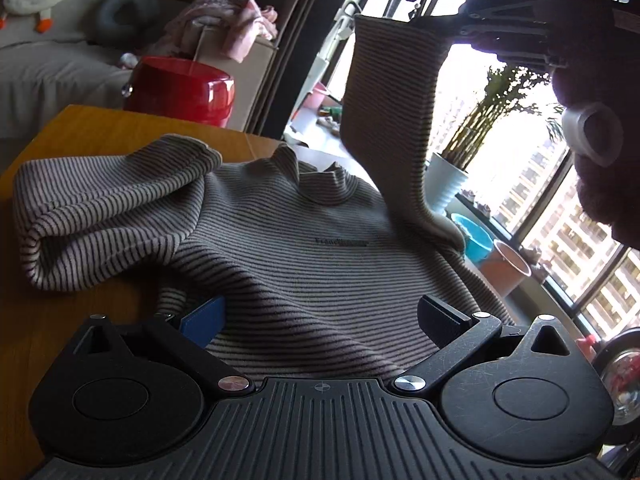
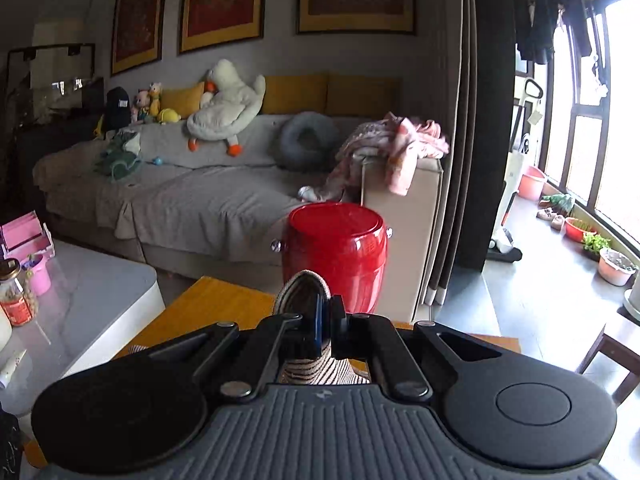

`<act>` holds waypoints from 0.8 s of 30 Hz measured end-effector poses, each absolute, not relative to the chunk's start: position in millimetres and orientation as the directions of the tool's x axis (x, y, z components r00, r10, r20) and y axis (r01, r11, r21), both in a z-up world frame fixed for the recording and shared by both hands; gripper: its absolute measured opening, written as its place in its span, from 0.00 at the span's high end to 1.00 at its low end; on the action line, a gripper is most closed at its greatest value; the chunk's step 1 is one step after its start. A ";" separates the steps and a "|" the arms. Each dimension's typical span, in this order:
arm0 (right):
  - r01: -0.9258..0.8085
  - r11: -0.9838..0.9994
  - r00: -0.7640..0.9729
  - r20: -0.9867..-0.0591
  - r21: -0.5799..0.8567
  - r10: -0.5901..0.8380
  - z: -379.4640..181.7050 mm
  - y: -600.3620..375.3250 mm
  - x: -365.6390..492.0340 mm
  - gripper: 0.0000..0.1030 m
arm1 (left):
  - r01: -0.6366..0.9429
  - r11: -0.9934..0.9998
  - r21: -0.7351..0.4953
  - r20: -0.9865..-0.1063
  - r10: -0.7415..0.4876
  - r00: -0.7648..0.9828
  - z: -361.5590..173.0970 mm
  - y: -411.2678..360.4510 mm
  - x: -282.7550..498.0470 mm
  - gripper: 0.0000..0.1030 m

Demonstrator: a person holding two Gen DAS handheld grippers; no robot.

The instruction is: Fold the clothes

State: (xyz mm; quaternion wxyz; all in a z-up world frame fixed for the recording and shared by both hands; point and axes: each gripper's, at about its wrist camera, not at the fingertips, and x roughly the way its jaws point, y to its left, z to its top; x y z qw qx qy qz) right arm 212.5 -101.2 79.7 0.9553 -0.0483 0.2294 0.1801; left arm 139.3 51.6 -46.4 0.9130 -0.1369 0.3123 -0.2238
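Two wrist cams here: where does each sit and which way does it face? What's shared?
Left wrist: on the left gripper, low over the wooden table, facing the striped sweater and window; its open fingers show, plus the right gripper lifting a sleeve.
Right wrist: on the right gripper, facing the sofa; its fingers clamp the sleeve cuff.
Shared: sweater, table, red stool, pink laundry.

Window (image 1: 500, 100) glare, dim fisheye interior
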 end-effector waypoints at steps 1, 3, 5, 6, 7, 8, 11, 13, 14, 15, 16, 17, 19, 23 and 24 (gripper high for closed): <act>-0.368 0.930 0.824 -0.468 -0.010 0.321 72.8 -98.5 213.5 0.97 | 0.323 0.862 -0.390 -0.511 -0.495 0.703 -46.7 51.5 139.7 0.00; -0.377 0.926 0.805 -0.493 0.002 0.329 59.9 -96.1 216.3 0.96 | 0.323 0.861 -0.393 -0.513 -0.496 0.700 -47.2 51.6 140.4 0.00; -0.381 0.923 0.791 -0.501 0.046 0.351 52.7 -102.0 218.3 0.88 | 0.322 0.860 -0.397 -0.514 -0.499 0.698 -47.1 52.1 140.6 0.00; -0.373 0.926 0.792 -0.500 0.060 0.351 50.3 -106.9 218.1 0.84 | 0.322 0.859 -0.399 -0.514 -0.500 0.697 -47.0 52.4 140.8 0.00; -0.365 0.928 0.792 -0.499 0.074 0.352 48.0 -111.9 217.8 0.78 | 0.322 0.858 -0.401 -0.514 -0.501 0.696 -47.1 52.8 141.0 0.00; -0.358 0.930 0.793 -0.498 0.088 0.352 45.6 -116.9 217.6 0.76 | 0.321 0.857 -0.403 -0.514 -0.502 0.696 -47.3 52.8 141.6 0.00; -0.311 0.943 0.798 -0.507 0.115 0.325 34.4 -135.0 217.1 0.76 | 0.319 0.855 -0.410 -0.513 -0.505 0.694 -47.9 53.6 142.2 0.00; -0.264 0.955 0.796 -0.529 0.135 0.295 18.3 -151.4 218.6 0.76 | 0.317 0.853 -0.416 -0.512 -0.507 0.693 -48.7 54.5 142.5 0.00; -0.241 0.960 0.793 -0.541 0.145 0.281 9.8 -159.9 219.4 0.76 | 0.316 0.852 -0.418 -0.511 -0.508 0.693 -48.9 55.0 142.6 0.00; -0.214 0.963 0.783 -0.560 0.164 0.269 -1.1 -169.6 220.5 0.76 | 0.314 0.851 -0.420 -0.511 -0.508 0.693 -49.3 55.4 142.5 0.00; -0.184 0.965 0.769 -0.584 0.187 0.260 -13.6 -180.1 221.7 0.76 | 0.313 0.852 -0.419 -0.511 -0.507 0.694 -49.5 55.7 142.5 0.00; -0.139 0.969 0.753 -0.614 0.203 0.237 -28.5 -191.8 223.6 0.76 | 0.312 0.854 -0.417 -0.513 -0.504 0.695 -49.7 56.1 142.5 0.00; -0.073 0.970 0.733 -0.647 0.232 0.210 -53.1 -214.4 224.9 0.83 | 0.300 0.861 -0.412 -0.517 -0.492 0.701 -49.9 58.6 142.5 0.00; -0.102 0.934 0.779 -0.556 0.343 0.290 -72.4 -244.8 210.4 0.93 | 0.258 0.892 -0.370 -0.523 -0.430 0.736 -43.5 67.8 137.6 0.00; -0.106 0.930 0.784 -0.546 0.352 0.296 -73.7 -246.7 208.7 0.93 | 0.258 0.905 -0.339 -0.513 -0.408 0.755 -38.0 70.0 134.0 0.00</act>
